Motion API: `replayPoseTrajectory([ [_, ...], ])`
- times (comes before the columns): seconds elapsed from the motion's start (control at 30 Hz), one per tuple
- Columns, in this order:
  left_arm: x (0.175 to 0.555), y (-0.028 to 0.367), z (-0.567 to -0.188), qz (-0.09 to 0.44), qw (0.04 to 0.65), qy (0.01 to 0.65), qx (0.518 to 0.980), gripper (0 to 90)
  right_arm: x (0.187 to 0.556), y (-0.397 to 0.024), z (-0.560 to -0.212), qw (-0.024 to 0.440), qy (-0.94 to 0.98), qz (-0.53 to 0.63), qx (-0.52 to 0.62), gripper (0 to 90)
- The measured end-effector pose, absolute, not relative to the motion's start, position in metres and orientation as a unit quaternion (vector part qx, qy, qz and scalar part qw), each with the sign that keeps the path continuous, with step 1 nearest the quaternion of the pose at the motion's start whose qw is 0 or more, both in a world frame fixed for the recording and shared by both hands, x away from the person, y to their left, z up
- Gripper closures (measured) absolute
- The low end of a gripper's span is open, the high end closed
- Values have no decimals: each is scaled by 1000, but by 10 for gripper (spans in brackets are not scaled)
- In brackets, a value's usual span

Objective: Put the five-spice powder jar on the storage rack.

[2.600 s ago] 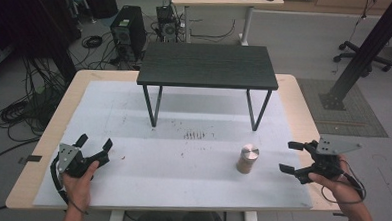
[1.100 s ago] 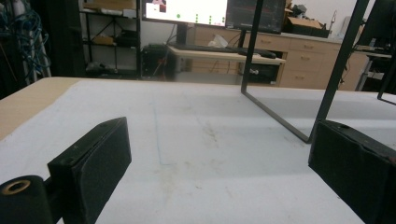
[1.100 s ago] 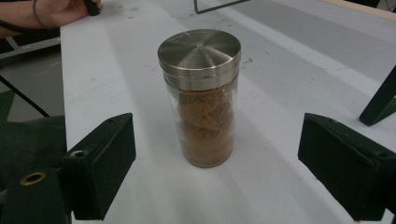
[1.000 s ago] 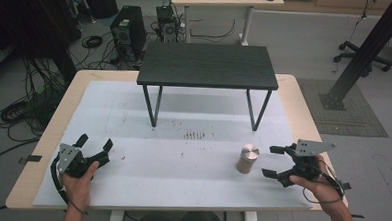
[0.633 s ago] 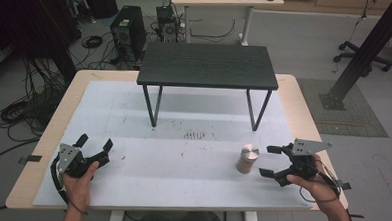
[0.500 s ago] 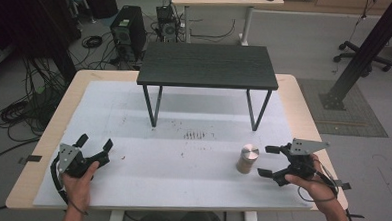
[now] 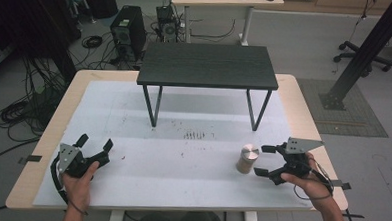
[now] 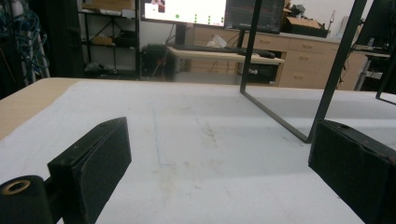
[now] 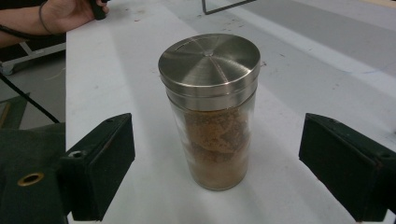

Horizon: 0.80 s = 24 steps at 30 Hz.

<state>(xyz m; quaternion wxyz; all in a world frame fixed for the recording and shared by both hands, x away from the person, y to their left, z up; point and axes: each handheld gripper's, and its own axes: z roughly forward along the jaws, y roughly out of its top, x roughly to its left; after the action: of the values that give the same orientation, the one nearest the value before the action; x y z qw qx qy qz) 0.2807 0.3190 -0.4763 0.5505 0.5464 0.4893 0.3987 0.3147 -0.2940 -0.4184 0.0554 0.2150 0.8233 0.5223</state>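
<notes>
- On the right half of the counter point(image 7: 180, 190) we have a glass jar point(image 7: 247, 159) with a steel lid, standing upright on the white mat, out in front of the black shelf stand point(image 7: 208, 66) and well clear of its legs.
- Our right tool point(image 7: 264, 161) sits just beside that jar, jaws spread wide and pointing at it, nothing gripped.
- From the right gripper view the jar point(image 9: 210, 112) stands square between the two black jaws, a gap on either side, brown powder filling most of the glass.
- Over on the left, our left tool point(image 7: 93, 143) rests low on the mat, well apart from the jar, jaws wide apart and empty.
- The left gripper view looks along the bare mat toward one leg of the stand point(image 8: 289, 74).
- We judge this to be the approach step: lined up for the grab, not yet touching.
- Next we would need to ease forward until the jaws flank the glass body below the lid, then close evenly.
- The glass is smooth and the jar is tall, so an off-centre squeeze could tip it or let it slip.
</notes>
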Motion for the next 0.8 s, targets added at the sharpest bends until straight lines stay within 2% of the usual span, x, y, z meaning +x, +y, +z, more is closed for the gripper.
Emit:
replayPoseTrajectory([
  [0.8, 281, 319, -476, 399, 551, 489, 547, 62, 320, -282, -421, 45, 824, 523, 211, 104],
])
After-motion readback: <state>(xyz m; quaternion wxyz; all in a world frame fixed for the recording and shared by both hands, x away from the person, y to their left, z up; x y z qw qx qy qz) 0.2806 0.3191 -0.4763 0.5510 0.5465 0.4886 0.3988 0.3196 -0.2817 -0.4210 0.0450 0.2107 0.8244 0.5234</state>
